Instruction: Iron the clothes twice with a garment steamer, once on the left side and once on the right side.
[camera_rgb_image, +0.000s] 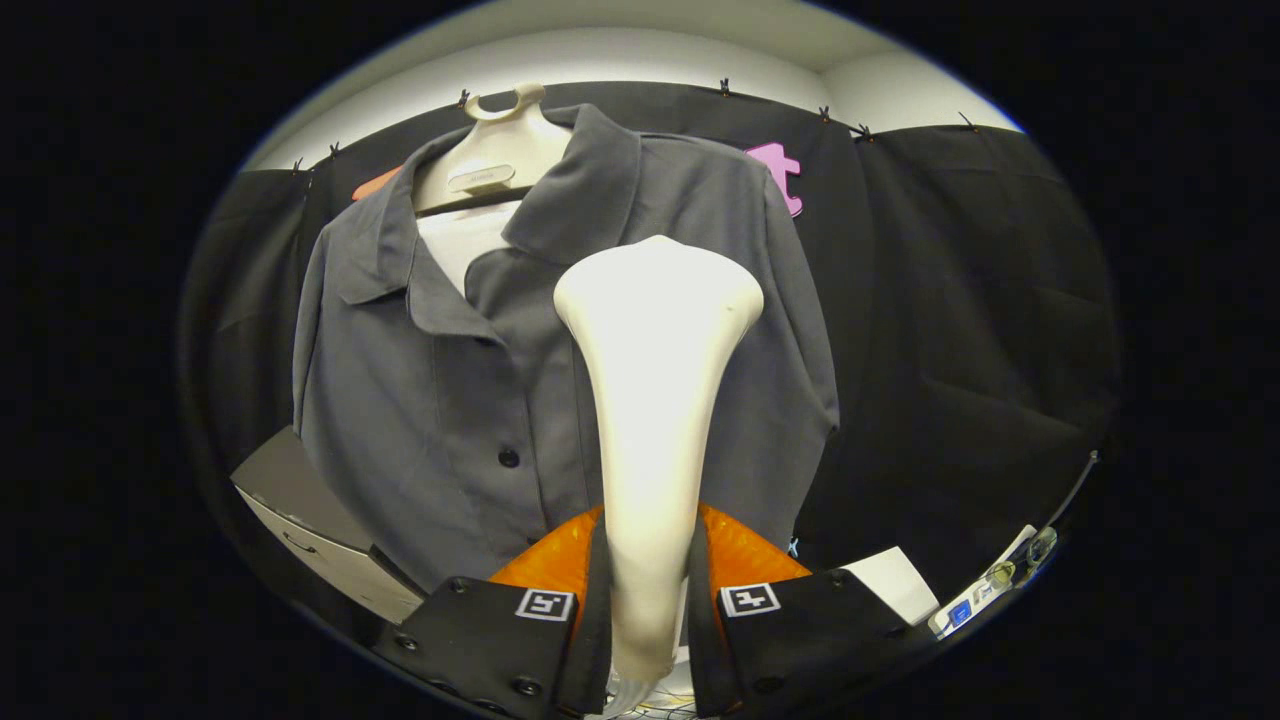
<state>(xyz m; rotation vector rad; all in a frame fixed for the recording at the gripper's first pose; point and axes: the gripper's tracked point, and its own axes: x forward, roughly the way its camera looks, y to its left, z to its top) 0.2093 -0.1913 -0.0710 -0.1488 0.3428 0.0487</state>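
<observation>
The gripper (647, 590) clamps the white flared garment steamer (655, 330), seemingly touching the grey hanging shirt's (450, 400) right side; next, a downward stroke.

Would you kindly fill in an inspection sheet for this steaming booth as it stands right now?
Surface: nothing seen.
Job's things: grey shirt hangs on a pale hanger, collar open, one dark button in view; white garment steamer stands upright between the fingers, its wide head in front of the shirt's chest.
Clutter: grey box beside the shirt's lower hem; white sheet and a small clear item beyond the other finger.
Grippers: gripper shut on the steamer's handle.
Cables: a thin dark cord near the clear item.
Surroundings: black cloth wall clipped up, white wall above.
</observation>
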